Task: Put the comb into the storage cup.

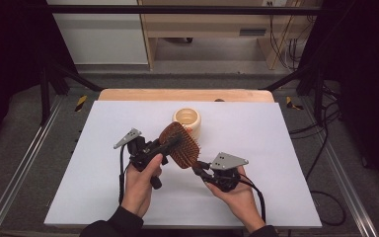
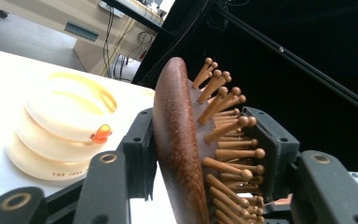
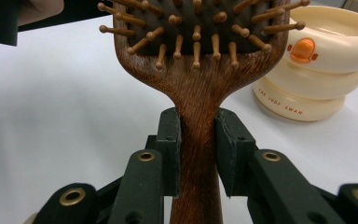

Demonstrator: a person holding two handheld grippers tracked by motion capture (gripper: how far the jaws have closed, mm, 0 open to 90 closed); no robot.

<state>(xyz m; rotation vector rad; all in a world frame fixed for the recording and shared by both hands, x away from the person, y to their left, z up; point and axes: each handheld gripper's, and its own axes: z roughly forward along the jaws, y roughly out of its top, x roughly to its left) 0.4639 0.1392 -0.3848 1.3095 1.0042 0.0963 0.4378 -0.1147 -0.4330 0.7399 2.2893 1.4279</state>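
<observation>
A brown wooden hairbrush [image 1: 180, 144] with wooden pins is held above the white table between both grippers. My left gripper [image 1: 165, 143] is shut on the brush head [image 2: 186, 140], one jaw on its smooth back and one on the pins. My right gripper [image 1: 197, 168] is shut on the brush handle [image 3: 198, 135], just below the head. A cream stacked-ring container [image 1: 187, 120] with an orange mark sits on the table behind the brush; it also shows in the left gripper view [image 2: 60, 126] and the right gripper view [image 3: 321, 65].
The white sheet [image 1: 103, 177] covers the table, with a wooden strip [image 1: 185, 95] at its far edge. Black frame bars [image 1: 44, 84] stand at both sides, and cables [image 1: 325, 123] lie on the floor at the right.
</observation>
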